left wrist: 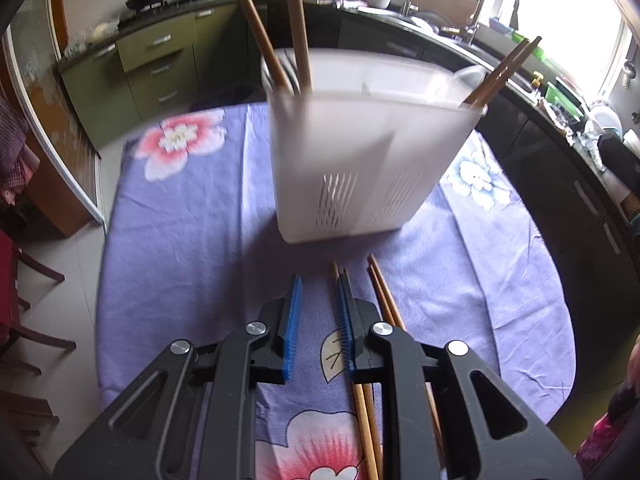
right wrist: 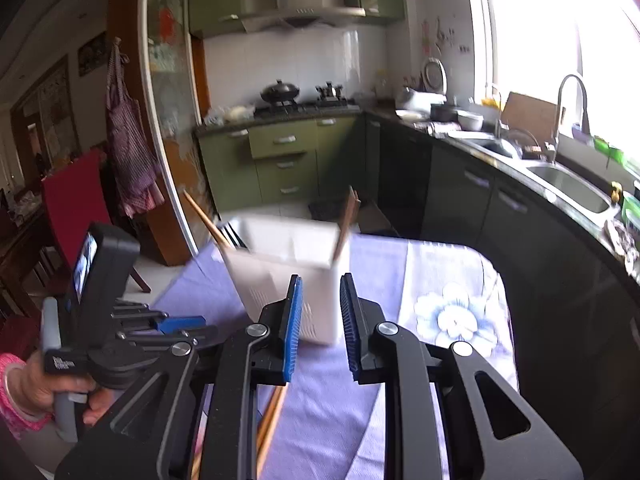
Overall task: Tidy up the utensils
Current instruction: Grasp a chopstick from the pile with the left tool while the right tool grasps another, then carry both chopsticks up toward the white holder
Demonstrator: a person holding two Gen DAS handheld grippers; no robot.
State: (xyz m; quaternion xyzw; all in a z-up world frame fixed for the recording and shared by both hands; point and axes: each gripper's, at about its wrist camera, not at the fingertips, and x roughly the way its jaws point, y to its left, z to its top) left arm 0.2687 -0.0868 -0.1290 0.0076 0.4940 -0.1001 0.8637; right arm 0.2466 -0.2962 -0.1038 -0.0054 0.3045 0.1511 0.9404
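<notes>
Standing on the worktop's purple flowered cloth (left wrist: 192,216), the white utensil holder (left wrist: 360,152) already carries chopsticks in its compartments. More chopsticks (left wrist: 384,300) lie flat on the cloth in front of it. The left tongs (left wrist: 318,284) hang spread just beside them, pinching nothing. The right tongs (right wrist: 320,284) are likewise parted and empty, facing the holder.

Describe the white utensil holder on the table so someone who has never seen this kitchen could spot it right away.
Find the table under the purple flowered cloth. Near its middle stands the white utensil holder, a tall frosted plastic box with slotted vents low on its front. Unlike the loose chopsticks lying flat on the cloth, it stands upright with chopsticks sticking out of its top.
</notes>
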